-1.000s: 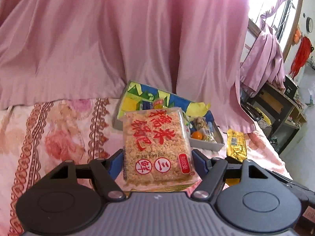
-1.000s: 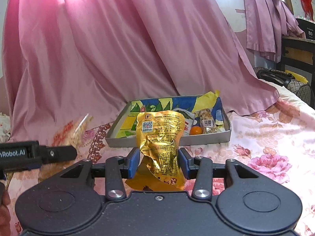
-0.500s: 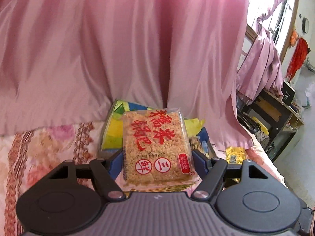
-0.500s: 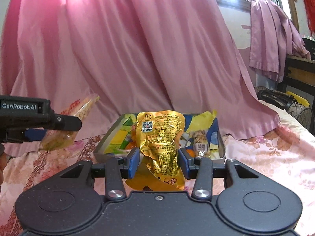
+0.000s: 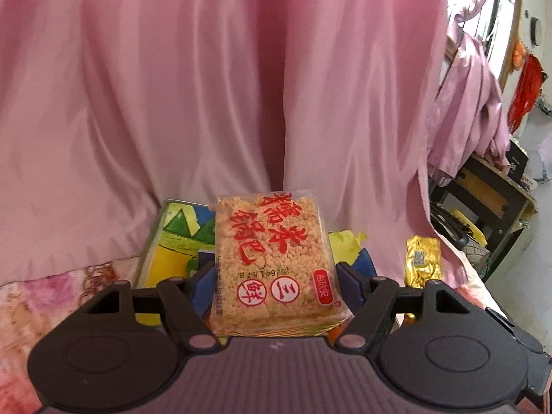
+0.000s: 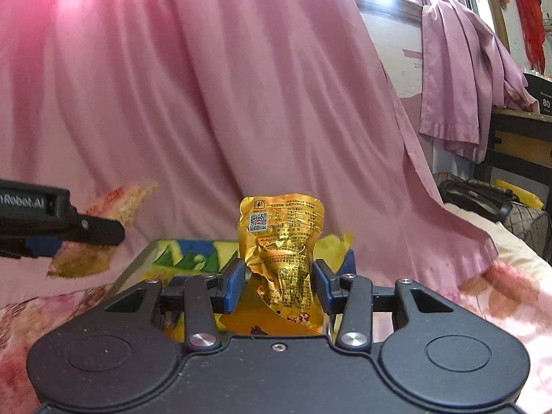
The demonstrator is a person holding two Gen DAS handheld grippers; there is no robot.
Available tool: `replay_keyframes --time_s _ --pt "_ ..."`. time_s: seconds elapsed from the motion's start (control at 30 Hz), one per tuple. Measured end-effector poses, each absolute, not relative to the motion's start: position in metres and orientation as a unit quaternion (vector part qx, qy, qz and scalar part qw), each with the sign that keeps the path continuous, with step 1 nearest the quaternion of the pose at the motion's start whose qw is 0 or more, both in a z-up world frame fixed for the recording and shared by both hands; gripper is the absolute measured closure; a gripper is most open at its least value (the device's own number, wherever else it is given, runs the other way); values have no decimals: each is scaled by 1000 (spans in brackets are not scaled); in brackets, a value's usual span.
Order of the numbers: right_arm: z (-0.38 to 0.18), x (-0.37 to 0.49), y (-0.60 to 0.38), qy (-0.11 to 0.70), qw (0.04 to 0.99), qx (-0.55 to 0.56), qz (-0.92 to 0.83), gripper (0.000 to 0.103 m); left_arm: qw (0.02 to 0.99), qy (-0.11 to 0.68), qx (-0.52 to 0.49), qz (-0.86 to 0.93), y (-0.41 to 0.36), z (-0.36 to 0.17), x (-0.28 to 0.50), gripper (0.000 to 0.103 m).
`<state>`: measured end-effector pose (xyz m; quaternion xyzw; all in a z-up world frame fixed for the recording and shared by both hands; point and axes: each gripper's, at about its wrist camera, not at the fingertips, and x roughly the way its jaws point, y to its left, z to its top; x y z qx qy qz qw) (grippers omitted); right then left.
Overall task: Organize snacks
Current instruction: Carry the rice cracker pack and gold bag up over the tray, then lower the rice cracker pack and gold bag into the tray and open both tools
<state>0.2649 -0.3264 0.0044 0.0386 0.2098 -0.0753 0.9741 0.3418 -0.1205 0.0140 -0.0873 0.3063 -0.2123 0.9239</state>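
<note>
The left gripper (image 5: 274,272) had its blue fingers (image 5: 201,284) closed on a flat, clear-wrapped rice cracker pack (image 5: 272,258) printed with red characters. The pack stood tilted up between the fingers, its printed face toward the camera, held above the near part of a shallow tray (image 5: 169,238) with a colourful yellow, green and blue lining. The tray rested on a bed covered by a pink floral sheet (image 5: 38,296), and behind it hung a wide pink curtain (image 5: 214,86).

The right gripper (image 6: 280,281) had its blue fingers (image 6: 233,286) pressed against the sides of a crinkled gold foil pouch (image 6: 283,241), which carried a small square code label near its top left corner and fine dark print. The pouch stood upright in the grip, over the near edge of the same tray (image 6: 179,252). A crumpled yellow wrapper (image 6: 333,246) showed just behind the pouch to the right, inside the tray.

In the right wrist view the left gripper (image 6: 89,231) appeared at the left edge with the cracker pack (image 6: 107,227) seen edge-on, left of the tray. In the left wrist view the gold pouch (image 5: 422,258) showed to the right of the tray, near the curtain hem. Further right stood a dark wooden shelf unit (image 5: 483,186), with another pink cloth (image 6: 455,69) draped over it.
</note>
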Motion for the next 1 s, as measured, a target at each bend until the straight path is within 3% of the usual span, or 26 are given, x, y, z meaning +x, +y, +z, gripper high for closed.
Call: replay_keyframes --time_s 0.43,1.0 --pt "-43 327 -350 265 959 64 -70 58 908 358 -72 -204 -162 -39 402 27" --pt "-82 347 -360 317 942 81 -72 57 903 383 -16 -194 -176 -73 411 27"
